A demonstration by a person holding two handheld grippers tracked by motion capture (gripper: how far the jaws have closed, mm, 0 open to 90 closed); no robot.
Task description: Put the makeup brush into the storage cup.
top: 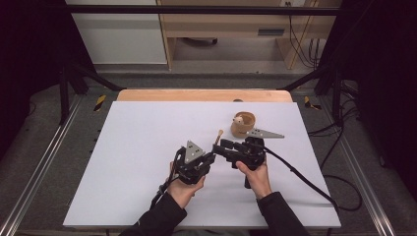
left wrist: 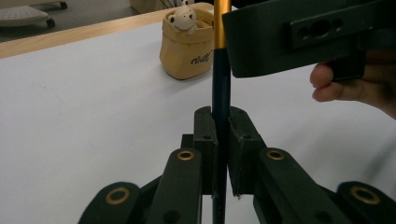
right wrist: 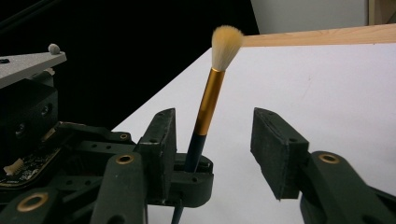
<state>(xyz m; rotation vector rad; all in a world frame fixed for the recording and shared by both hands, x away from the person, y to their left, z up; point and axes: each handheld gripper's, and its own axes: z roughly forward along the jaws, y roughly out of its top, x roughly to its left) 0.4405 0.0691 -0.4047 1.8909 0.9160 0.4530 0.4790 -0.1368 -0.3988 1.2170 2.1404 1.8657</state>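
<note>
While the left tool [left wrist: 221, 140] is clenched on the dark blue handle of the gold-ferruled, soft-bristled makeup brush [right wrist: 208, 105], holding it upright above the white table [top: 147, 147], the right tool [right wrist: 215, 140] stands released around the ferrule, pads apart from it. Handover grip remains; likely destination, the tan fabric pot [top: 243, 124], stands near.

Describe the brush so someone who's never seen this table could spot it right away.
On the white table, look near the middle where the two hands meet. The left claw is shut on the brush, holding it upright. It has a dark blue handle, a gold ferrule and a pale fluffy tip, unlike the tan pouch with the toy bear behind it.
</note>
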